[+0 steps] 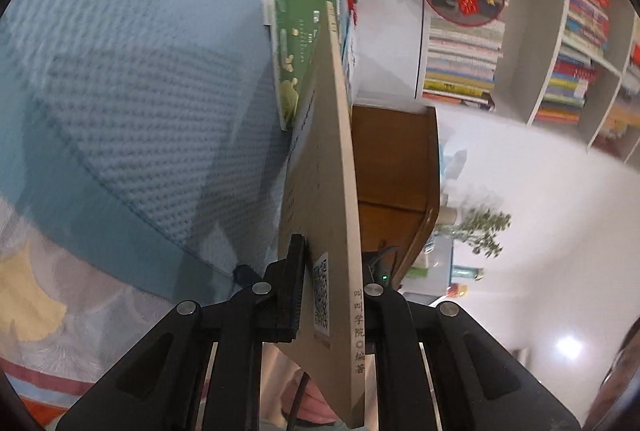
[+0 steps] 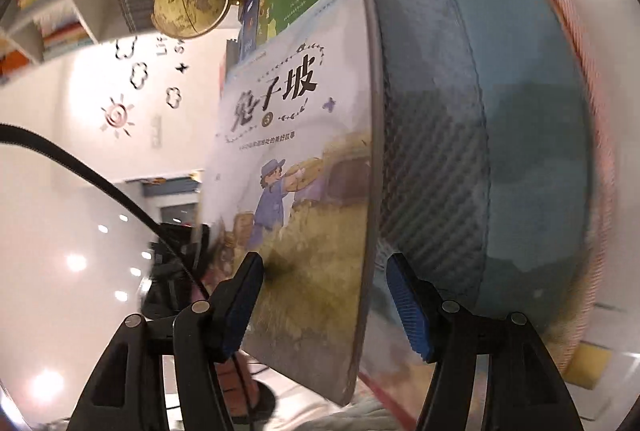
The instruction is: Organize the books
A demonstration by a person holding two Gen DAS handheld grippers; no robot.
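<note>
Blue mat; left gripper clamps book.

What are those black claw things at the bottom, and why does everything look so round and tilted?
Those are grippers, two-finger tongs a person holds, one in each hand. Each carries a small wide-eyed camera that bends the picture round. One picture looks along the left gripper, which is shut on a tan book, seen edge-on. The other looks along the right gripper. Its blue fingers stand apart, with a picture book between them; one finger is clear of it, so it looks let go. Both books stand beside a blue cushion, with a green book farther along. Shelves of books fill the wall behind.
</note>
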